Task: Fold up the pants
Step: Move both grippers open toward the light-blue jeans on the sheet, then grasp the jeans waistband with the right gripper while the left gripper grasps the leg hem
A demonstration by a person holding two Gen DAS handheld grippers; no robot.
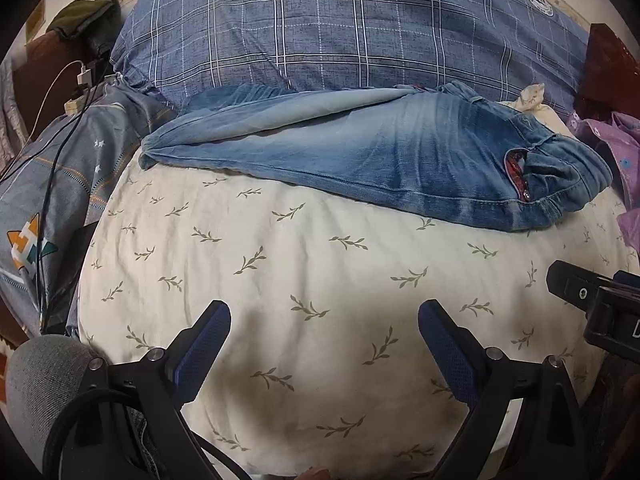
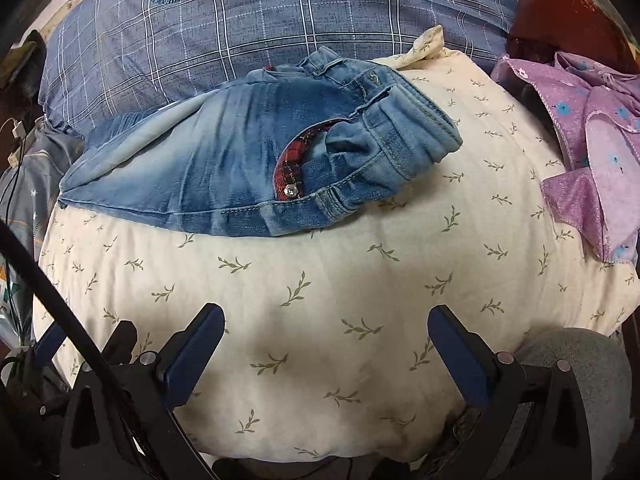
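Nearest, the left claw [image 1: 324, 322] is held with its two blue-padded fingers spread wide and nothing between them; the right claw [image 2: 326, 326] is likewise spread and empty. Both hover over a cream pillow [image 2: 320, 280] printed with small olive sprigs, whose cotton looks soft and puffy, so a yielding, slightly domed support is to be expected.

Ahead of both claws, well apart from the fingertips, the jeans [image 1: 400, 160] are laid across the far half of the pillow, already doubled leg upon leg. From the left claw the hem end [image 1: 150, 156] lies ahead and to the left, the waistband [image 2: 412, 136] ahead and to the right. The denim is a washed, faded blue, ribbed with whisker creases; it is judged moderately heavy for cloth, limp yet with enough body to hold a fold, and not slippery. The gathered elastic waistband and stitched seams are thick, and a firm hold there is likely. A red-lined pocket opening with a metal rivet [image 2: 291, 191] is seen near the waist.

The hem end and the waistband corner are judged the best places to be pinched.

Beyond the jeans a blue plaid pillow [image 1: 320, 40] is seen; to the right, a lilac garment [image 2: 580, 140].
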